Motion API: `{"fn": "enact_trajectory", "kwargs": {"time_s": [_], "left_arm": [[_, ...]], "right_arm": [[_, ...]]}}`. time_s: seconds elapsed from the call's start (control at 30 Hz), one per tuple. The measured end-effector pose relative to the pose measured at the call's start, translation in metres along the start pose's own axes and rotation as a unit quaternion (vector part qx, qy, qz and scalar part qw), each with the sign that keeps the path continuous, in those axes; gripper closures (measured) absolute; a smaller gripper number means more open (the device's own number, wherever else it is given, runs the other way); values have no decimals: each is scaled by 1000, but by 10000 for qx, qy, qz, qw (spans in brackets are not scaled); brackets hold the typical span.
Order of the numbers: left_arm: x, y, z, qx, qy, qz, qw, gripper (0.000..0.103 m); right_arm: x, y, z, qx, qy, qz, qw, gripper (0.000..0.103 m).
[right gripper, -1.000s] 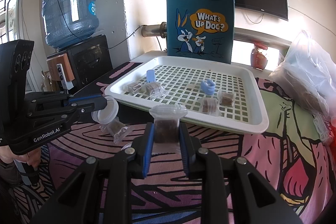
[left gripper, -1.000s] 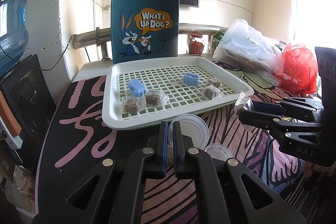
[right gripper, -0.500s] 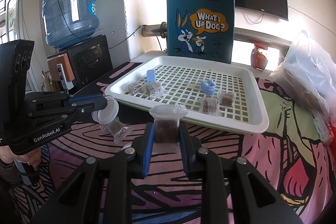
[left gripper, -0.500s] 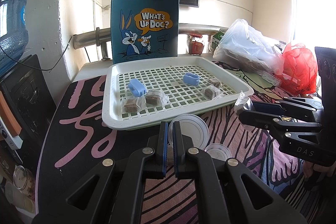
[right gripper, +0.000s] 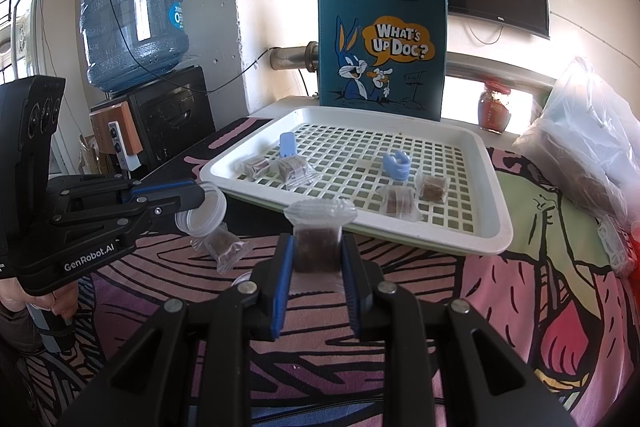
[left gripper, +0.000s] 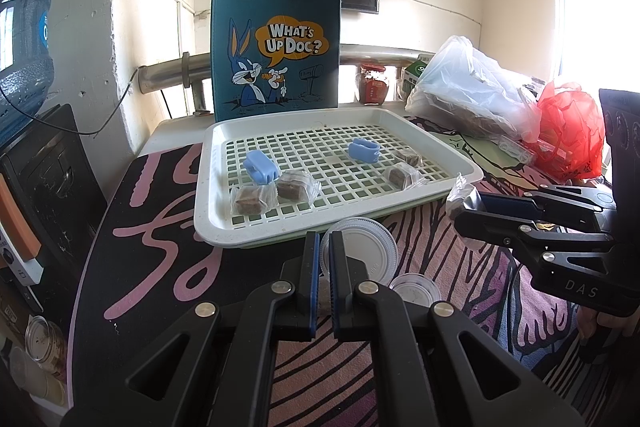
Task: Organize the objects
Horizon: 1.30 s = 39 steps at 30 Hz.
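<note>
Slatted plastic tray (right gripper: 496, 227); right gripper (right gripper: 316, 259) pinching crinkly wrapped cube (right gripper: 318, 247).

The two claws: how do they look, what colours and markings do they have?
Both are black, angular frames with silver rivets and blue pads inside the fingers. The left claw has white "GenRobot.AI" lettering on its side; the right claw has "DAS" on its side. Each carries a tall black block behind it.

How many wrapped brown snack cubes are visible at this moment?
6. Four lie on the white tray. One is in the right gripper; one lies on the cloth under the left gripper's cup.
</note>
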<state>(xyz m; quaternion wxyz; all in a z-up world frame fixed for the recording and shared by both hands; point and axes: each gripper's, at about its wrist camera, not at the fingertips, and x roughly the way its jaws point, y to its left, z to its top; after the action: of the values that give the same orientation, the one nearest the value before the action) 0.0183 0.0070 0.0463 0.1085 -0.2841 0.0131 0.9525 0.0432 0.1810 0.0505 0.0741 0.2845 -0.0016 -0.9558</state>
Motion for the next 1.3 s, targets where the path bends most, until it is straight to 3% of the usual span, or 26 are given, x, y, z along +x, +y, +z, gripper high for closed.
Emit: {"fn": "enact_trajectory", "kwargs": {"time_s": [0.27,0.43,0.67,0.9,1.1,1.3], "left_arm": [[4,3,1,-77,103,-74,9999,100],[12,14,5,-281,440,-261,9983,100],[23,50,69,-267,473,-186,9984,100],[109,63,117,-726,984,-28,9925,100],[168,38,113,-621,1389,132,9883,100],[194,30,99,-556,1730,367,9827,99]], "right_arm": [[2,-2,-1,110,58,26,9999,80],[4,-14,3,359,195,166,9990,80],[-5,-64,51,583,126,195,9980,80],[65,-119,99,844,739,-14,9937,80],[127,-134,101,686,1336,-478,9875,80],[162,-136,93,551,1743,-692,9807,80]]}}
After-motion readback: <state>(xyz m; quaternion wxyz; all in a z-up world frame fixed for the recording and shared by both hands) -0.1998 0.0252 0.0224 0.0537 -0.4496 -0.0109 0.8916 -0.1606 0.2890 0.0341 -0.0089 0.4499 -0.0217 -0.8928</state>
